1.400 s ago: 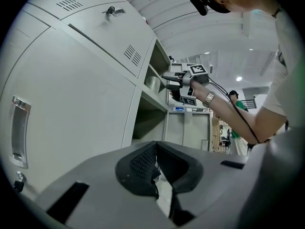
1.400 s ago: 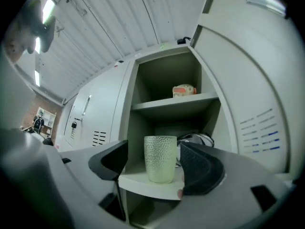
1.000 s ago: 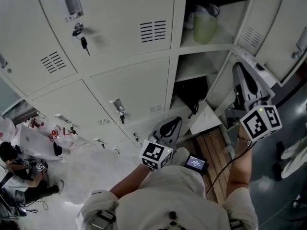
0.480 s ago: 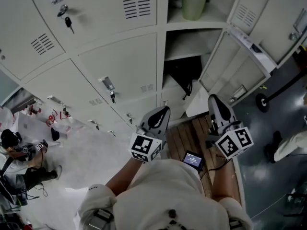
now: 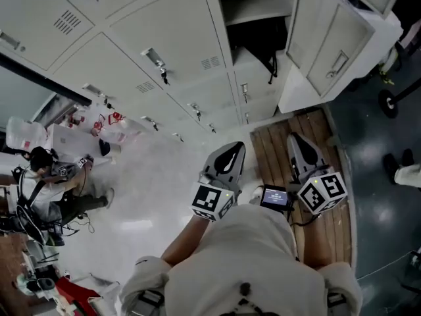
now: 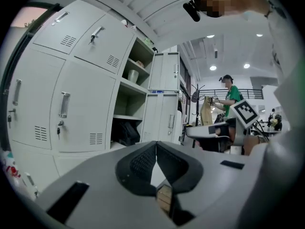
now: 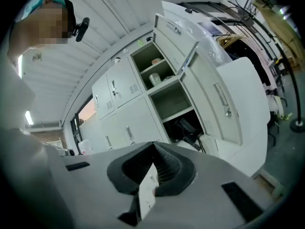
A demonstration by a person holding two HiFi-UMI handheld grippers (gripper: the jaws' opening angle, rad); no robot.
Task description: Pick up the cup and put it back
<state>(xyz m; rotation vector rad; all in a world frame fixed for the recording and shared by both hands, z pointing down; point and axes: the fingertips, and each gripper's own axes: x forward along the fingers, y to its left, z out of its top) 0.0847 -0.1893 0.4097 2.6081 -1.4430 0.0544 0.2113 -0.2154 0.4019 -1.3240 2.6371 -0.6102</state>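
- Two hand-held grippers show in the head view, both low and close to the person's body. The left hand-held gripper [image 5: 229,151] and the right hand-held gripper [image 5: 296,142] point toward the lockers [image 5: 164,38] ahead. Wooden boards [image 5: 314,127] lie under and just beyond the right one, and a small screen [image 5: 274,197] sits between the two. The cup is outside this view. Only the lower compartments of the open column appear, with a black bag [image 5: 262,39] in one, well ahead of both.
- In the left gripper view, the left hand-held gripper [image 6: 156,146] is clenched: its jaws meet at the tips with nothing between them. The cup [image 6: 133,75] stands upright on a shelf [image 6: 136,86] in the open locker, well ahead, above and left of the jaw line. Below it is an empty compartment, then the bag [image 6: 126,133].
- In the right gripper view, the right hand-held gripper [image 7: 153,147] is likewise clenched and empty. The cup [image 7: 155,78] is far ahead and straight above the jaw tips. The open door [image 7: 224,104] hangs to the right.
- Judgement: the cup rests in its place and neither gripper is near it. So the task is either finished or not yet begun; these views alone do not settle which.
- If the pick is ahead, one gripper must rise to the upper shelf and release its jaws. It then reaches in past the door and closes around the cup's wall without tipping it.
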